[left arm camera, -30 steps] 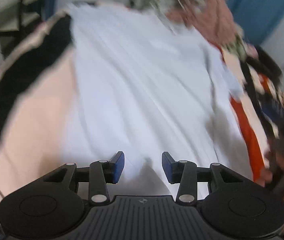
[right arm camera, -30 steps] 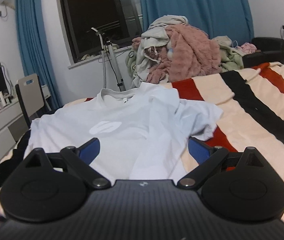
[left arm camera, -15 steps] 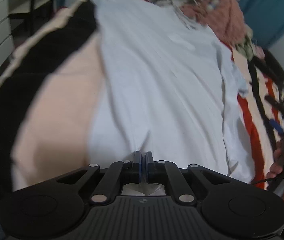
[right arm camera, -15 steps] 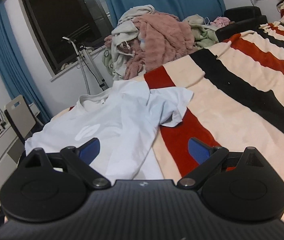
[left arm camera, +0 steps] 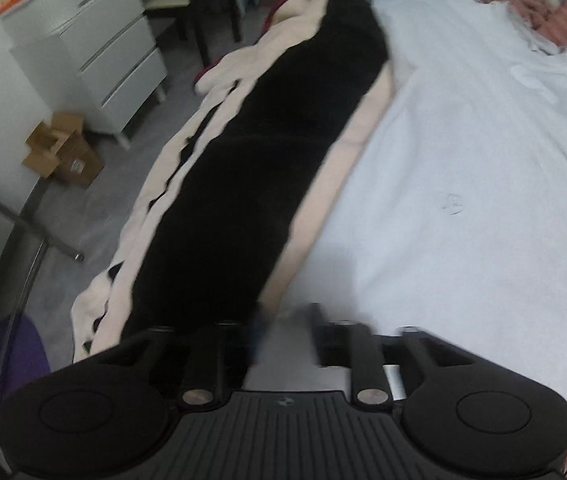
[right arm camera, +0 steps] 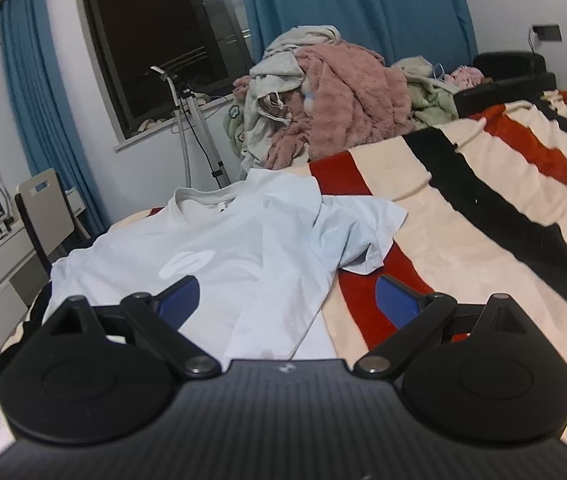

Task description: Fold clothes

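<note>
Pale blue short-sleeved cotton T-shirt (right arm camera: 251,256) spread flat, front side up, on the near left part of a big fluffy blanket with cream, black and red stripes (right arm camera: 483,264). Long way of the shirt running from near to far. Round neck hole at the far end, bottom edge at the near end, close under both tools. Right sleeve a bit crumpled, lying out to the right on a red stripe. White oval mark on the chest.

Right gripper (right arm camera: 288,300) low over the near right edge of the shirt. Blue pads (right arm camera: 179,300) spread wide, nothing between them.

Left gripper (left arm camera: 285,330) down at the near left corner of the T-shirt (left arm camera: 463,168), by a wide black stripe of the blanket (left arm camera: 267,152). Fingers very blurry, seeming apart with pale cloth showing in the gap.

Far behind the shirt, a heap of pink and grey clothes (right arm camera: 323,100), then long blue curtains (right arm camera: 363,8). On the left, past the bed edge, white drawers (left arm camera: 111,52) and an open brown cardboard box (left arm camera: 63,148) on the floor.
</note>
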Action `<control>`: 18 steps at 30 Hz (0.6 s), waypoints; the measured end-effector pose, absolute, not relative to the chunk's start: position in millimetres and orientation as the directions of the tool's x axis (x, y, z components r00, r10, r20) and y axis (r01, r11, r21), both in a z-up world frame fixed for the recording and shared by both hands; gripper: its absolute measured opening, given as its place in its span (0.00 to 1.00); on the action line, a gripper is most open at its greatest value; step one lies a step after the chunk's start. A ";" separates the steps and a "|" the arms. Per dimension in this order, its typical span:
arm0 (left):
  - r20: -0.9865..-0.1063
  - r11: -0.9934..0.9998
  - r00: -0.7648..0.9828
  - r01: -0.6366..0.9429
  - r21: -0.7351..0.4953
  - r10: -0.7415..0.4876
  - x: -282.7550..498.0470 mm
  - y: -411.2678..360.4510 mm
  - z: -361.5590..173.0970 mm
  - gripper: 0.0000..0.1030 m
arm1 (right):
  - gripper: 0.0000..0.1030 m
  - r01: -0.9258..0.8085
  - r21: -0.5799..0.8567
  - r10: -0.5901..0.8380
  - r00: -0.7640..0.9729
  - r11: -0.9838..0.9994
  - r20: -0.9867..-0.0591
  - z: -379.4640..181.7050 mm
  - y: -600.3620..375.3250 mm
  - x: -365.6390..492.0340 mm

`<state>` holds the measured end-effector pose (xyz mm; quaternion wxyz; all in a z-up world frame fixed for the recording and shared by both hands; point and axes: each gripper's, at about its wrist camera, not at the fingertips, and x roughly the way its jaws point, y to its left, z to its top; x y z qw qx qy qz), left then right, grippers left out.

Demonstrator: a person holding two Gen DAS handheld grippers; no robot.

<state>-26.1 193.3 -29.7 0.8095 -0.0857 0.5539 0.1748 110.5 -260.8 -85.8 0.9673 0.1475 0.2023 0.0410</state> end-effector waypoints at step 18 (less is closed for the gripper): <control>-0.446 0.994 0.894 -0.011 -0.112 -0.040 32.6 13.5 9.5 0.90 | 0.93 -0.050 0.154 0.091 0.959 0.987 -0.268 -64.3 -243.3 85.6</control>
